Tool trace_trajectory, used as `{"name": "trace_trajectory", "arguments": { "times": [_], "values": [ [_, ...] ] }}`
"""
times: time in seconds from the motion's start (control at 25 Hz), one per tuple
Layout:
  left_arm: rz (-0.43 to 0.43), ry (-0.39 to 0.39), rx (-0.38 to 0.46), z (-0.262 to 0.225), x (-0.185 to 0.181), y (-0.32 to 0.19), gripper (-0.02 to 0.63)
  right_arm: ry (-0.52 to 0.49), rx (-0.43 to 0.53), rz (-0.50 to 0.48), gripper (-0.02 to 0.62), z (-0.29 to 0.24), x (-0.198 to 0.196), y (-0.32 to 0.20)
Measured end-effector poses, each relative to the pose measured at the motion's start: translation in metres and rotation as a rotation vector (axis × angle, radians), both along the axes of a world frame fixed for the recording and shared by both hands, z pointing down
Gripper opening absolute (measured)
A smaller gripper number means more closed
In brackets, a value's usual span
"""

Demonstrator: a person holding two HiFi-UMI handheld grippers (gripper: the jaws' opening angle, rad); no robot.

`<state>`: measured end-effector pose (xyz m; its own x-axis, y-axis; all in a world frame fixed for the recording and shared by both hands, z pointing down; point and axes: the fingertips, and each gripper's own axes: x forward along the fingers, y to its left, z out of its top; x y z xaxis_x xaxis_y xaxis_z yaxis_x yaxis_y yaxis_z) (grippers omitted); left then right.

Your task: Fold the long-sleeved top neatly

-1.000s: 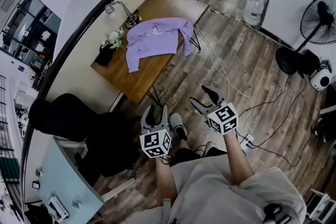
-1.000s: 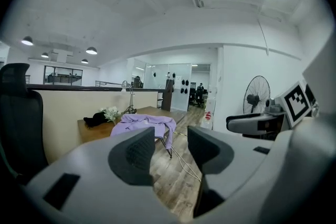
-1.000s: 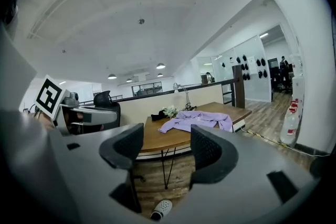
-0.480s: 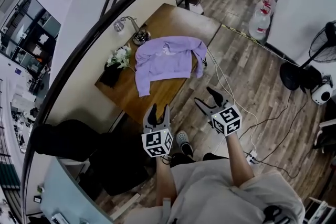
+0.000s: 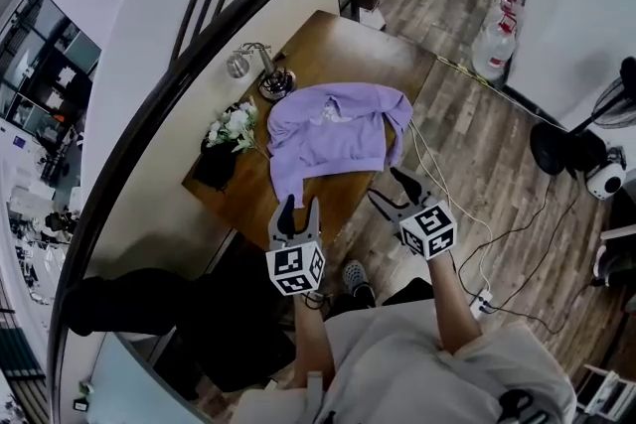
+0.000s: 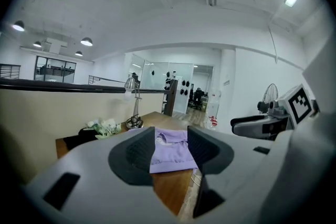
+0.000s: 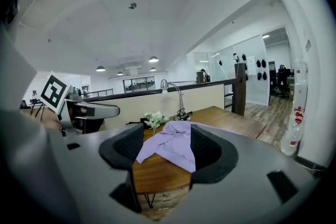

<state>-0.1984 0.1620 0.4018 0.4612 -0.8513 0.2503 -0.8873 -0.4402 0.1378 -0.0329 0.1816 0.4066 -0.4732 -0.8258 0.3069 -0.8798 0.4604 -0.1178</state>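
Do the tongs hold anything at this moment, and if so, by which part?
Nothing is held. The left tongs and the right tongs are both open and empty; the purple top lies on the table, apart from them.

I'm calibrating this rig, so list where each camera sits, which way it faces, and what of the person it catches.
Head view: on the person's head, facing steeply down at the wooden table and purple top; shows forearms, left gripper, right gripper.
Left gripper view: on that gripper, roughly level toward the table; own open jaws frame the top, right gripper at right.
Right gripper view: on that gripper, toward the table; own open jaws, left gripper at left.
Shared: all three show the top.
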Motion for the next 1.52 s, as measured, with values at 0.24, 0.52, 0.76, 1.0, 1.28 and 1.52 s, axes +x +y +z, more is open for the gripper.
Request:
{"name": "trace_trajectory", "arguments": {
  "times": [0.24,0.52,0.76,1.0,1.28,1.52],
  "values": [
    [0.001,0.041,-0.023,0.005,-0.015,-0.039,0.198,0.042,-0.003,0.025,0.284,-0.004,-0.002,-0.032],
    [-0.005,0.047,-0.049,0.025,-0.028,-0.067,0.198,0.064,-0.003,0.044,0.276,0.005,0.002,-0.069],
    [-0.060,0.024,-0.073,0.038,-0.034,-0.086,0.198,0.127,0.016,-0.049,0.259,0.009,0.002,-0.117],
    [-0.133,-0.039,-0.091,0.037,-0.022,-0.116,0.198,0.084,0.014,-0.103,0.261,0.019,0.022,-0.173],
    [-0.147,-0.067,-0.140,0.050,0.022,-0.162,0.198,0.084,-0.045,-0.271,0.285,0.045,0.031,-0.232],
    [-0.140,-0.118,-0.182,0.074,0.054,-0.203,0.198,0.058,-0.110,-0.297,0.284,0.076,0.051,-0.277]
  ]
}}
